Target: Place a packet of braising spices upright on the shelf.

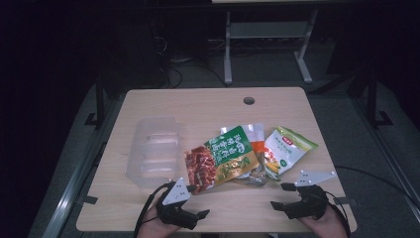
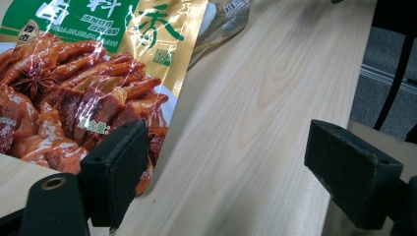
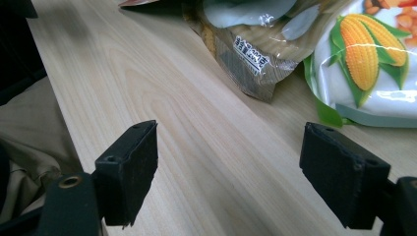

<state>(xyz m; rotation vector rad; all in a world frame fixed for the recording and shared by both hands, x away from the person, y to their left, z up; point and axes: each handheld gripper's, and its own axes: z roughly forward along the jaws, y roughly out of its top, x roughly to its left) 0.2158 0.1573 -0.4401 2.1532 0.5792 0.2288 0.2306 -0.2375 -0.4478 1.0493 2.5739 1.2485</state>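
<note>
Spanning most of the high view, the wooden table (image 1: 148, 213) carries all work items in its middle band. A clear plastic tray (image 1: 152, 151) sits on the left half, empty as far as can be seen. To its right lies a loose pile of snack pouches: the meat pouch (image 1: 220, 157) uppermost, a brown pouch (image 3: 246, 54) partly beneath it, and a corn pouch (image 1: 286, 151) at the right end.

The meat pouch lies with its long axis running diagonally, from its near-left corner up toward the far right. That near corner lies just ahead of the left gripper (image 1: 194, 201), and in the left gripper view one pad overlaps the pouch edge (image 2: 93, 113); contact cannot be confirmed. The left hand is therefore the nearer one for this pouch.

The right gripper (image 1: 280, 196) rests near the front edge, short of the corn pouch (image 3: 364, 54). Both grippers stand wide, holding nothing.
</note>
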